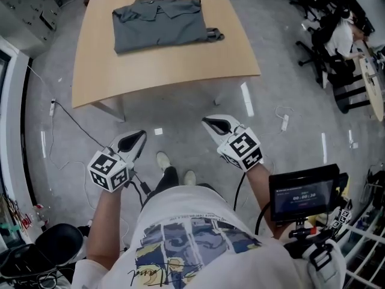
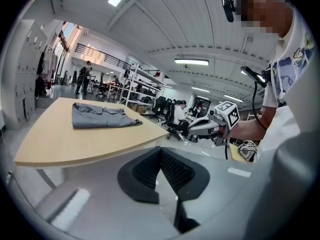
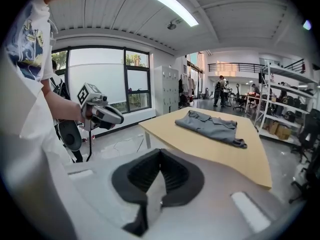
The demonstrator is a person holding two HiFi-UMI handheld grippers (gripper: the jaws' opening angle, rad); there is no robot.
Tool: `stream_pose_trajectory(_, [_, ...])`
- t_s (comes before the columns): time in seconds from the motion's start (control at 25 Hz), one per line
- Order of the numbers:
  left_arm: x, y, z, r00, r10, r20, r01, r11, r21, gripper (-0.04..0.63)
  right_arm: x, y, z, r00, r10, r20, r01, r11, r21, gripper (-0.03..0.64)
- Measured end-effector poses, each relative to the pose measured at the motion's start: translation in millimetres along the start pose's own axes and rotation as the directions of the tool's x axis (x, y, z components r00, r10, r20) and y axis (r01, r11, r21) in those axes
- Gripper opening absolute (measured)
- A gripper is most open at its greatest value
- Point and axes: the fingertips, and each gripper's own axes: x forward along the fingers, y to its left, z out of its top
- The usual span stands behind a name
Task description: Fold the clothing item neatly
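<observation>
My left tool (image 1: 138,137) and right tool (image 1: 209,123) closed, empty, grey folded collared shirt (image 1: 161,23) well ahead on tan wooden table (image 1: 168,71), underlayers hidden

I count one desk (image 1: 180,71) in the upper middle, one grey shirt (image 1: 159,23) on it, two grippers lower down, my left gripper (image 1: 139,136) and right gripper (image 1: 210,124), two shoes (image 1: 162,160) between them, one small screen (image 1: 304,192) lower right

Grey shirt (image 1: 159,24) on tan table (image 1: 228,47) (light wood).
</observation>
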Motion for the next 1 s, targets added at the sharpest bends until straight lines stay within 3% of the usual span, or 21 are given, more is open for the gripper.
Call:
stream_pose_trajectory(0.24, [9,-20,-18,1.0,-0.005,-0.008,0.005,1.0,-0.006,0.008,-13,6,-26,1.0,0.0,-0.015,0.0,1.0,-0.016,0.003])
stream_pose_trajectory(0.52, [9,-22,-12,1.0,-0.012,-0.022,0.012,1.0,-0.017,0.008,-19,6,-27,1.0,-0.008,-0.026,0.008,1.0,-0.003,0.003])
stream_pose_trajectory(1.0, [47,22,1,0.998,-0.062,-0.021,0.062,0.998,0.0,0.008,17,-30,-29,0.997,-0.041,-0.064,0.042,0.999,0.005,0.003])
